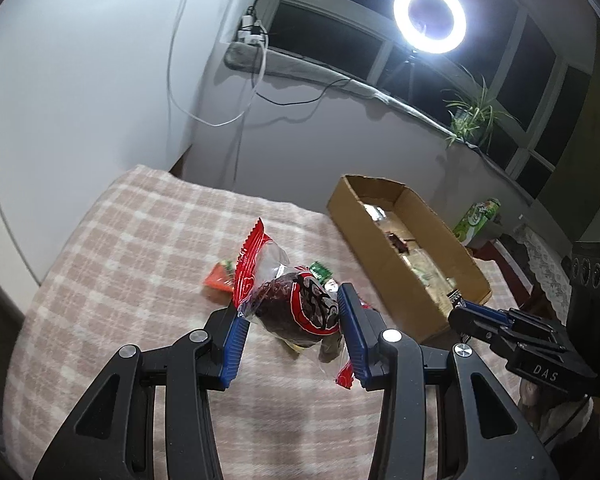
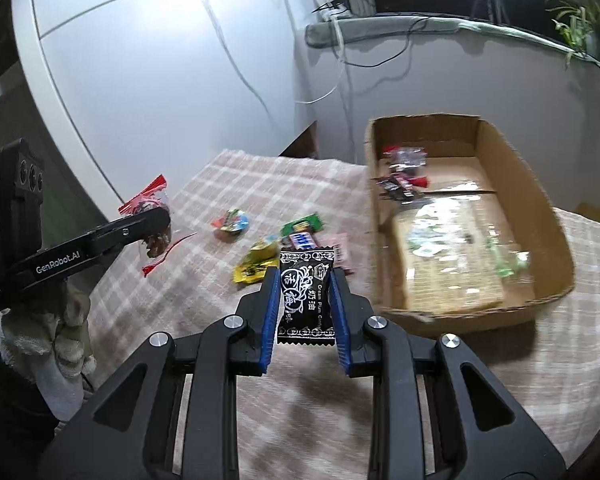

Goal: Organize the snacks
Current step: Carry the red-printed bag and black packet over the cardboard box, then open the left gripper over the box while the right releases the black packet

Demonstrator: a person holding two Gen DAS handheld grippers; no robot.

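Observation:
My left gripper (image 1: 290,308) is shut on a red and clear wrapped date snack (image 1: 292,304), held above the checked tablecloth (image 1: 120,280). It also shows at the left of the right wrist view (image 2: 156,224). My right gripper (image 2: 306,276) is shut on a black cream plum candy packet (image 2: 306,296), lifted near the front left of the cardboard box (image 2: 552,216). The right gripper appears at the right of the left wrist view (image 1: 460,306). The box (image 1: 380,236) holds a clear cracker pack (image 2: 448,256) and a few small candies (image 2: 404,168).
Loose snacks lie on the cloth: a yellow packet (image 2: 254,266), a green packet (image 2: 302,224), a blue and white one (image 2: 304,240), a pink one (image 2: 340,246), a small jelly cup (image 2: 232,222). A ring light (image 1: 430,16) and a plant (image 1: 472,114) stand by the window.

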